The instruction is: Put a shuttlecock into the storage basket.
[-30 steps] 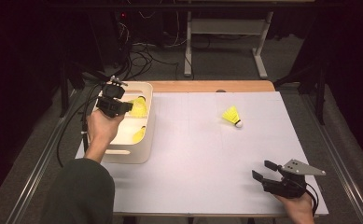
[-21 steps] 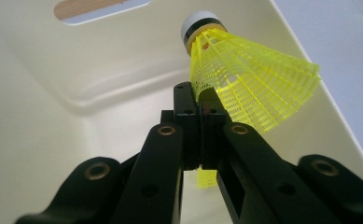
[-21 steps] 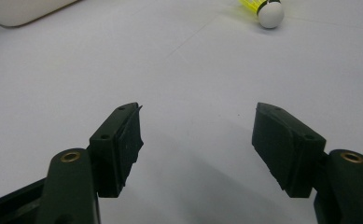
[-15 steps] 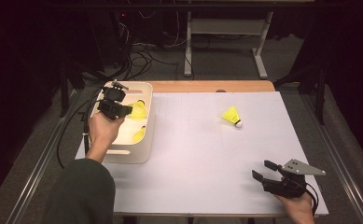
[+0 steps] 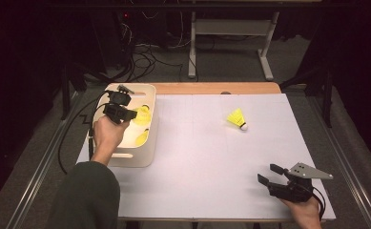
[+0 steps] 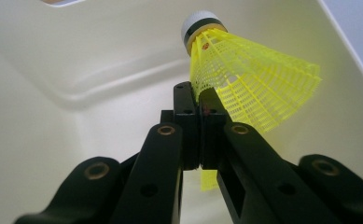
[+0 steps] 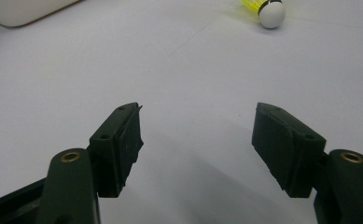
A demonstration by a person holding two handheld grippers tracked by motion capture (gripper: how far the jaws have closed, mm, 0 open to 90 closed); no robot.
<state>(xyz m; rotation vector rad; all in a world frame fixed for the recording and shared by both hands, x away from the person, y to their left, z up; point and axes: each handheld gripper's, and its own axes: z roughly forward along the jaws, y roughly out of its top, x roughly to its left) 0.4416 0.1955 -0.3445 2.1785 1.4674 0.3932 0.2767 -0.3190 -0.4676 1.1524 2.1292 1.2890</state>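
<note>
Over the cream bin [image 5: 131, 160] at the table's left, my left gripper [image 5: 127, 114] is shut on the rim of a yellow shuttlecock's [image 5: 143, 113] mesh skirt. In the left gripper view the jaws [image 6: 200, 95] pinch that skirt [image 6: 258, 91], with its white cork pointing up and away inside the bin [image 6: 76, 56]. Another yellow shuttlecock [image 5: 142, 139] lies in the bin. A third [image 5: 236, 118] lies on the white table at the far right, its cork [image 7: 271, 13] facing me. My right gripper [image 5: 268, 174] rests open near the front right edge, with nothing between its jaws [image 7: 198, 135].
A white sheet [image 5: 202, 162] covers the table, and a strip of wood [image 5: 211, 88] shows along its far edge. The bin's corner [image 7: 25, 11] appears at the far left of the right gripper view. Cables and a metal frame [image 5: 231, 33] stand on the floor beyond.
My left gripper has shifted slightly over the bin with the shuttlecock still in it. The right gripper has not moved.
</note>
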